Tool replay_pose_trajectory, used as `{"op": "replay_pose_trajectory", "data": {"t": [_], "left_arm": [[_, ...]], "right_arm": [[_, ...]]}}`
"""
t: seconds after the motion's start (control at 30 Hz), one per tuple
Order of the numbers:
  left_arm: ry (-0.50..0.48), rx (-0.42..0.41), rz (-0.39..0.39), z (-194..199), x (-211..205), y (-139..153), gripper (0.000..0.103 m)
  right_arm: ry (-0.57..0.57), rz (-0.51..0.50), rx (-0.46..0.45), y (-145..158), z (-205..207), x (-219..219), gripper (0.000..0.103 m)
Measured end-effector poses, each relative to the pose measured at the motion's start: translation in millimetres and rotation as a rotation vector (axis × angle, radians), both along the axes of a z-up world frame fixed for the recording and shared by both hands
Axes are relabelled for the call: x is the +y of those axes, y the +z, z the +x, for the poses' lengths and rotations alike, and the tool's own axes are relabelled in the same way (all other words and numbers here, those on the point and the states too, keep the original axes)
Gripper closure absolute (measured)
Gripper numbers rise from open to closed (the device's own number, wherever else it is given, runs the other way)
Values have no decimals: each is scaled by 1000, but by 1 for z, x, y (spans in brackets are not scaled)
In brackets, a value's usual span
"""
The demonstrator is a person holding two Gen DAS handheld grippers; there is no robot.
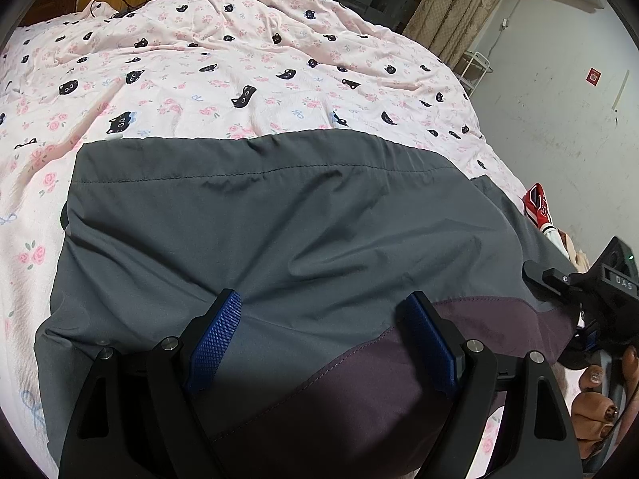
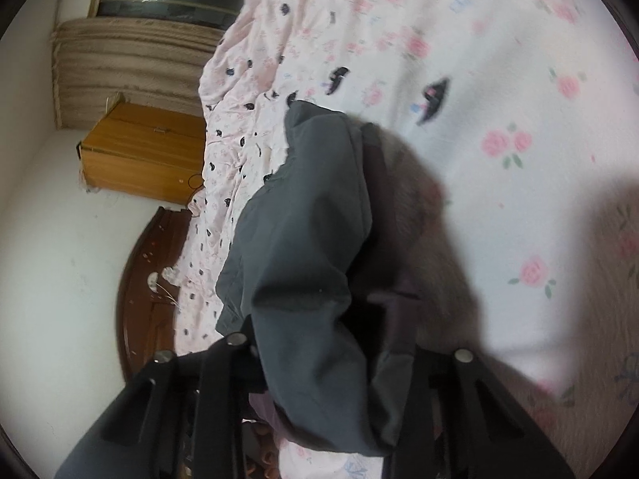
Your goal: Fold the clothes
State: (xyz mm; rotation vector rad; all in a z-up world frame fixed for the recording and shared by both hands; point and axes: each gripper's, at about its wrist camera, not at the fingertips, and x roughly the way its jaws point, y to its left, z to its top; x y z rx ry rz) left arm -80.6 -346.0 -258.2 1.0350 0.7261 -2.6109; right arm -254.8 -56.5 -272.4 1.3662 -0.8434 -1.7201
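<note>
- Around us we see a bed under a pink bedspread [image 1: 247, 80] printed with roses and black cat faces, beige curtains [image 1: 451, 12] by a dark window, a wooden cabinet [image 2: 147, 151] against the white wall, and a dark carved headboard [image 2: 147, 291].
- Just off the bed's far edge, a red and white shoe [image 1: 537, 205] lies beside the bedspread.
- Nothing lies between our left tongs [image 1: 323, 343] and the cloth below; they stand wide, blue pads apart, with the fabric under them rather than pinched.
- From the right wrist, the bunched fabric fills the middle and hides the fingertips of the right tongs [image 2: 331, 359] (the picture is also blurred), so we cannot see the pads themselves; cloth runs down between the two black arms, drawn narrow, and appears gripped there.
- In the left view those same tongs show only at the right edge, with the fingers of a hand [image 1: 599, 395] below them, cut off by the frame.
- The grey garment [image 1: 259, 231] lies spread on the bed near its close edge, hem stitched across the far side, lightly creased.
- A purple panel [image 1: 359, 383] joins it along a curved seam at the near right, where the corner is lifted off the bedspread.
</note>
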Motion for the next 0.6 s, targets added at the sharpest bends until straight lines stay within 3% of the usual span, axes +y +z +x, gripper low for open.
{"op": "replay_pose_trajectory", "data": {"t": [0.3,0.6], "left_arm": [[1,6,5,0,-2,2,22],[76,65,10,3,-8,36,22]], "right_arm": [[60,139,207,47,18,-20,86],[45,170,214,45,17,-13,88]]}}
